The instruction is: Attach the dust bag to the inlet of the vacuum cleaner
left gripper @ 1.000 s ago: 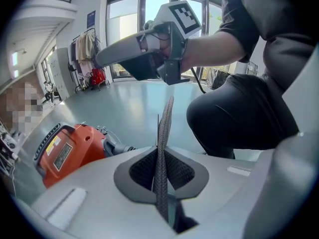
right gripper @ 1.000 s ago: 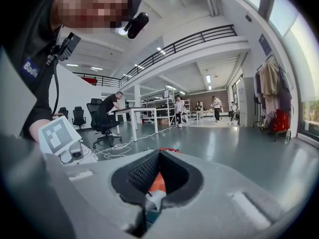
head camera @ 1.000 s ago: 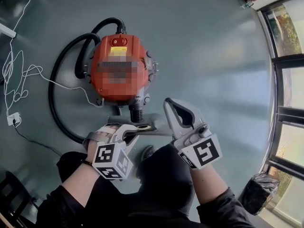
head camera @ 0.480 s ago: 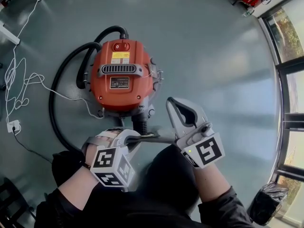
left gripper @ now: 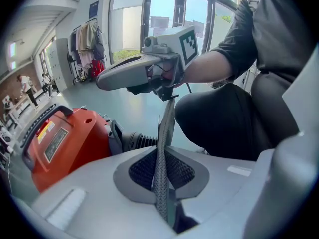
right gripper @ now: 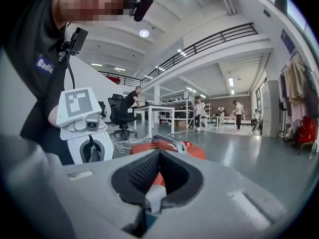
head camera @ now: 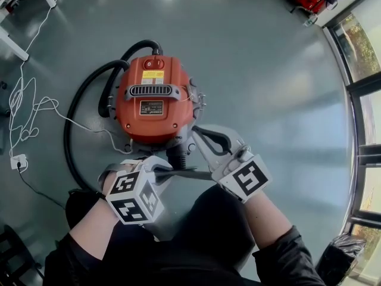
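Since the job is to fit the bag, I report from the left. The white cable (head camera: 36, 109) and black hose (head camera: 70, 130) lie slack on the floor, clear of the work. The vacuum cleaner (head camera: 152, 109) stands with its ribbed inlet (head camera: 177, 155) facing the near side. The left gripper (head camera: 166, 170) is clamped on one edge of the dust bag (head camera: 186, 173), which shows edge-on as a mesh strip between its pads. The bag is stretched just near of the inlet, not yet on it. I judge it is held taut so its opening can be lined up. The right gripper (head camera: 197, 136) is clenched, with a pale edge caught low between its jaws, probably the bag's other end.
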The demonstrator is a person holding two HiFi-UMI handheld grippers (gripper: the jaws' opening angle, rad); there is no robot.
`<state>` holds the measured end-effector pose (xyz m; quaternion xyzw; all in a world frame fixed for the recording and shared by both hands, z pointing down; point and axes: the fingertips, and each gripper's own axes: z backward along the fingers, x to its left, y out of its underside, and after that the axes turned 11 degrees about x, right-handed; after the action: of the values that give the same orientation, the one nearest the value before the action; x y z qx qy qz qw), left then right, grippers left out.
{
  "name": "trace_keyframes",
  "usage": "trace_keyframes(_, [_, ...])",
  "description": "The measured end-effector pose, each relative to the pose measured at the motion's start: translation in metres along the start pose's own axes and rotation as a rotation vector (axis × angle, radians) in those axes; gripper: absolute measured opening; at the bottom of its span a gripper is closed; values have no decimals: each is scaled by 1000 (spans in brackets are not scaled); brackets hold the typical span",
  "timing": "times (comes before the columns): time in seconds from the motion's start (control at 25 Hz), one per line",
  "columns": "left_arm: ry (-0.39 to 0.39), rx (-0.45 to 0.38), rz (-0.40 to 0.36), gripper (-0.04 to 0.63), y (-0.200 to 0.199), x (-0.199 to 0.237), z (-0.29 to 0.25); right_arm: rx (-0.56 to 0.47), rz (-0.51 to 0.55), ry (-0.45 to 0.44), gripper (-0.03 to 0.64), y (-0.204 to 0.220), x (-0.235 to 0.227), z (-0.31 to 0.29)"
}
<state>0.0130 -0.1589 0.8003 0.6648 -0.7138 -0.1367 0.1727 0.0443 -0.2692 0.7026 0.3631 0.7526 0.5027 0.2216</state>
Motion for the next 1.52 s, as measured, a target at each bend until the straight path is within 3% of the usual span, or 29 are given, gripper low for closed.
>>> trace_keyframes(0.28, [47, -25, 65, 58, 0, 9, -6, 22, 25, -86, -8, 7, 14, -7])
trace_keyframes(0.56, [43, -43, 113, 64, 3, 12, -10, 68, 81, -67, -6, 7, -12, -26])
trace_keyframes(0.64, [36, -45, 114, 61, 3, 11, -9, 79, 120, -65, 26, 3, -21, -38])
trace_keyframes(0.88, [21, -40, 95, 55, 3, 9, -6, 93, 160, -58, 27, -4, -47, -67])
trace_keyframes(1.52, [51, -64, 91, 55, 0, 9, -4, 180, 261, -286, 175, 3, -52, -101])
